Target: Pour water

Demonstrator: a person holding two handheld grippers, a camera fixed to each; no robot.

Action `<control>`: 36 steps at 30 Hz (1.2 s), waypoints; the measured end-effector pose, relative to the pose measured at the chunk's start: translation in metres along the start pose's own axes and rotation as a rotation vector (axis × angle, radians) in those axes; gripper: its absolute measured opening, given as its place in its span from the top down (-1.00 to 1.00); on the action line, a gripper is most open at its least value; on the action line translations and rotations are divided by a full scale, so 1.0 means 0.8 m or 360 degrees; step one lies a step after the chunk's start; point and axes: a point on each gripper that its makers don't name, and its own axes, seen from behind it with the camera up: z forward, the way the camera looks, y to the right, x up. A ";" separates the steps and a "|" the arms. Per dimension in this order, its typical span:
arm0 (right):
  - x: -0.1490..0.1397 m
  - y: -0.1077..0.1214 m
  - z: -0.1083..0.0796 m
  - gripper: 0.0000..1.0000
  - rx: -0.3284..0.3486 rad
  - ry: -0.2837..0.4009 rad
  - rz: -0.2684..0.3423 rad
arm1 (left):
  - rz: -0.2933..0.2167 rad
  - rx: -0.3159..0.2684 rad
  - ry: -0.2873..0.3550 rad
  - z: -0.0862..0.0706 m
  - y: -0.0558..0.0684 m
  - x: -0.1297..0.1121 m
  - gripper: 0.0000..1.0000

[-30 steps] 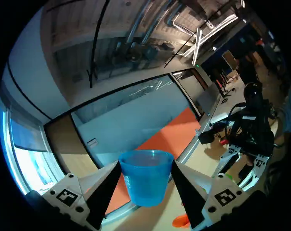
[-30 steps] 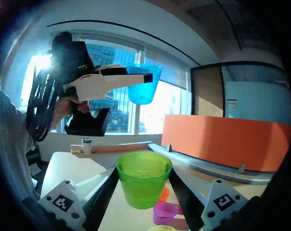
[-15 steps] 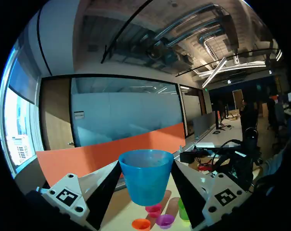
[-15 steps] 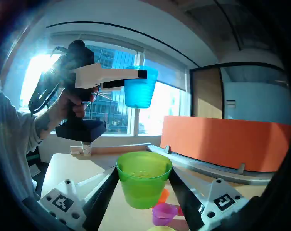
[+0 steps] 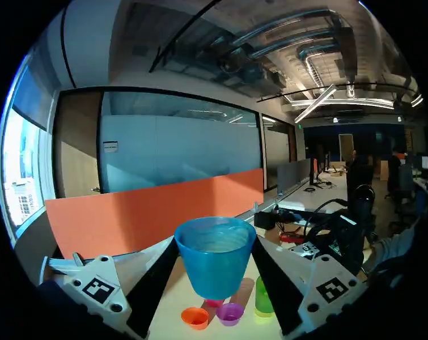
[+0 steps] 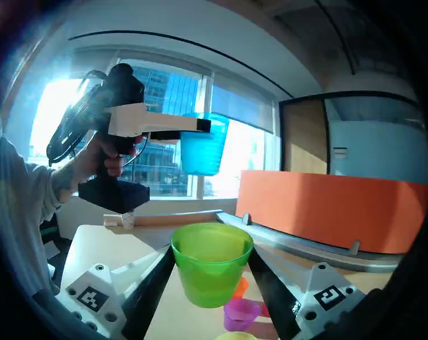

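My left gripper point(image 5: 214, 243) clamps the seemingly light, thin-walled blue cup point(image 5: 215, 269) mid-wall; my right gripper point(image 6: 211, 250) pinches the green cup point(image 6: 211, 277), blue cup at twelve o'clock

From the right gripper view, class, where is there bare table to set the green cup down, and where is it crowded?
Free: the tabletop stretch between the wooden strip by the window and the right hand-held gripper. Crowded: below the green cup, where a small orange cup and purple cup cluster.
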 end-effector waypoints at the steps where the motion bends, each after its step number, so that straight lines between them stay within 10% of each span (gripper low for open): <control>1: 0.000 -0.001 0.000 -0.79 0.0001 -0.0003 0.0001 | 0.0000 -0.0001 -0.0006 -0.001 0.000 -0.002 -0.76; 36: -0.045 -0.021 -0.036 -0.80 0.0089 -0.0268 0.0027 | 0.0055 -0.0041 -0.0198 -0.045 -0.005 -0.169 -0.76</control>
